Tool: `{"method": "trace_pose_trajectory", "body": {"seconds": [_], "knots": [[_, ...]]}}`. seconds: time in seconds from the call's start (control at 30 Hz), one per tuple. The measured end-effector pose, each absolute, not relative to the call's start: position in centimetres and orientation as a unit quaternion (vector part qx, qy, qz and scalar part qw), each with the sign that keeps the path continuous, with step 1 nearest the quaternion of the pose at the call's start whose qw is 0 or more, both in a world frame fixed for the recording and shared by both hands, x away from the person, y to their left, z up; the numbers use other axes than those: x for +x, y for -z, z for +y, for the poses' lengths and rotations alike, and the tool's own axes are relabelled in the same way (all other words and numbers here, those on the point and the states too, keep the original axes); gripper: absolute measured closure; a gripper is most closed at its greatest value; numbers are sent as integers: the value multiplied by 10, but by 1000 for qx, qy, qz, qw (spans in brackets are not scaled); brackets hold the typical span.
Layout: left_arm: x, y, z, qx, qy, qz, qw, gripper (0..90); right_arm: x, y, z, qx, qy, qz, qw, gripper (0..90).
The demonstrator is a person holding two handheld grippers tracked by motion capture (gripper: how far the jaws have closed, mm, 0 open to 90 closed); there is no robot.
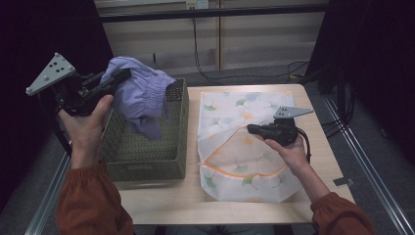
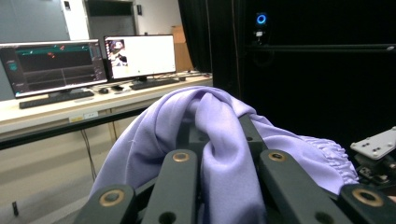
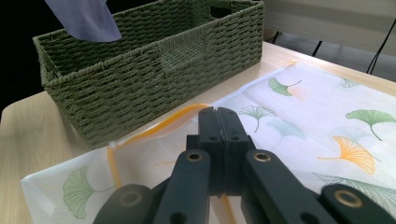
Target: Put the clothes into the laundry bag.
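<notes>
Hanging from the left gripper (image 1: pixel 119 76) in the high view, a lavender garment (image 1: pixel 142 95) is held up above the green woven basket (image 1: pixel 147 164), its lower folds drooping toward the inside of the basket. The person's left hand (image 1: pixel 88 122) grasps that gripper at the table's left edge. To the right of the basket, a white mesh laundry bag (image 1: pixel 230 115) printed with ginkgo leaves lies flat on the wooden table (image 1: pixel 161 203), an orange zipper (image 1: pixel 235 172) curving across it. The right gripper (image 1: pixel 250 129) sits low over the bag's middle, held by the right hand (image 1: pixel 291 149), its tip close to the zipper line.

In the left gripper view, the garment (image 2: pixel 219 140) drapes over and between the black jaws, which are clamped on a thick fold of the cloth; an elastic, gathered hem (image 2: pixel 334 154) trails off to the right. Monitors (image 2: pixel 93 58) stand on a desk behind.

In the right gripper view, the right gripper (image 3: pixel 218 116) has its jaws pressed together, tips resting at the bag (image 3: pixel 317 116) beside the orange zipper (image 3: pixel 177 116); whether any mesh is pinched between them cannot be told. The basket (image 3: pixel 140 79) stands just beyond, touching the bag's edge, with a corner of the garment (image 3: pixel 86 18) hanging above its far end.
</notes>
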State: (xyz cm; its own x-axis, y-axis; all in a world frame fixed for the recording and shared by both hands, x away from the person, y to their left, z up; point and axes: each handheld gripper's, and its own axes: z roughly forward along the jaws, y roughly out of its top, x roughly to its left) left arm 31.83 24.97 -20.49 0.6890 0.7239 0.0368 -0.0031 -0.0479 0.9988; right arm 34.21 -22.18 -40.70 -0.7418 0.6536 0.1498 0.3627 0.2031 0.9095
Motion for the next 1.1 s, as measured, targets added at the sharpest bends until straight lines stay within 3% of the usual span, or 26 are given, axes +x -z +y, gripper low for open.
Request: {"method": "trace_pose_trajectory", "body": {"seconds": [0.47, 1.1], "knots": [[301, 185, 226, 663, -294, 229, 649, 818, 342, 407, -221, 333, -535, 764, 136, 900], [296, 182, 184, 679, -258, 186, 662, 818, 343, 408, -222, 334, -537, 763, 136, 900]]}}
